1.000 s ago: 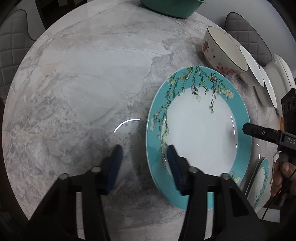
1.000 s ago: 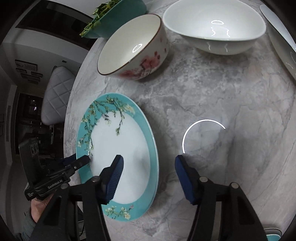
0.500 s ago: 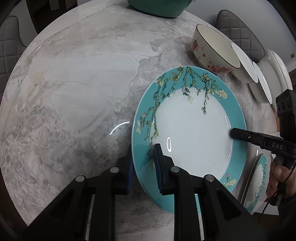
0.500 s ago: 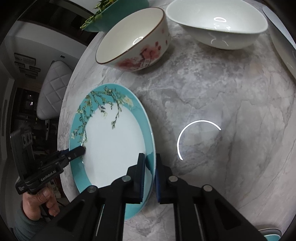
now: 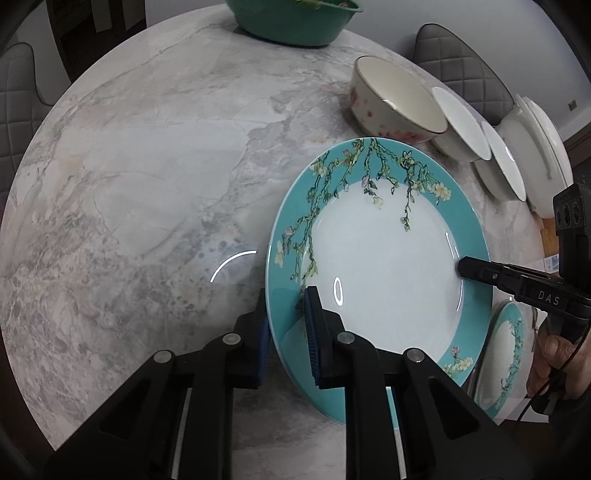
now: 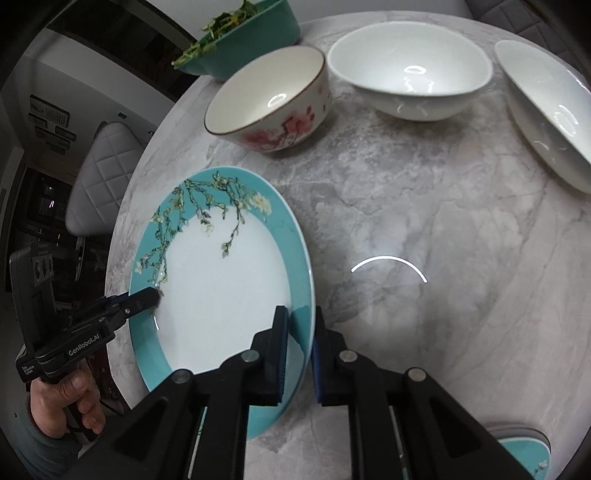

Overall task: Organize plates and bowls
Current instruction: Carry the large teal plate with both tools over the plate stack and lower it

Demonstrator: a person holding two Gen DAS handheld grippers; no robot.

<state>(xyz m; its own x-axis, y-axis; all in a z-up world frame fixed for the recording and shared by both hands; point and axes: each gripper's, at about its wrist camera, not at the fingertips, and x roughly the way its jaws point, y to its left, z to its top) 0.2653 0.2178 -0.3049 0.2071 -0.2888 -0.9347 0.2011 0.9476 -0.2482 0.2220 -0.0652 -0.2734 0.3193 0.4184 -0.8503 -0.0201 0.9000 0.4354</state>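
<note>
A teal-rimmed plate with blossom branches (image 5: 380, 266) (image 6: 221, 280) is gripped from both sides just above the marble table (image 5: 147, 184). My left gripper (image 5: 286, 306) is closing on the plate's left rim, and its pads press on both faces. At the opposite rim my right gripper (image 6: 299, 321) is shut on the plate. Each gripper shows in the other's view: the right gripper (image 5: 465, 267) at the plate's far edge, the left gripper (image 6: 147, 297) likewise. A second teal plate (image 5: 506, 354) (image 6: 524, 454) lies near the table edge.
Beyond the plate stands a pink-flowered bowl (image 5: 395, 103) (image 6: 269, 107), then two white bowls (image 6: 410, 74) (image 6: 546, 107) and stacked white dishes (image 5: 543, 151). At the far edge is a teal bowl of greens (image 5: 295, 18). Grey quilted chairs (image 5: 461, 66) ring the table.
Both grippers stood open astride the plate's rim; they have since shut on it from opposite sides. The plate has shifted and risen slightly with them.
</note>
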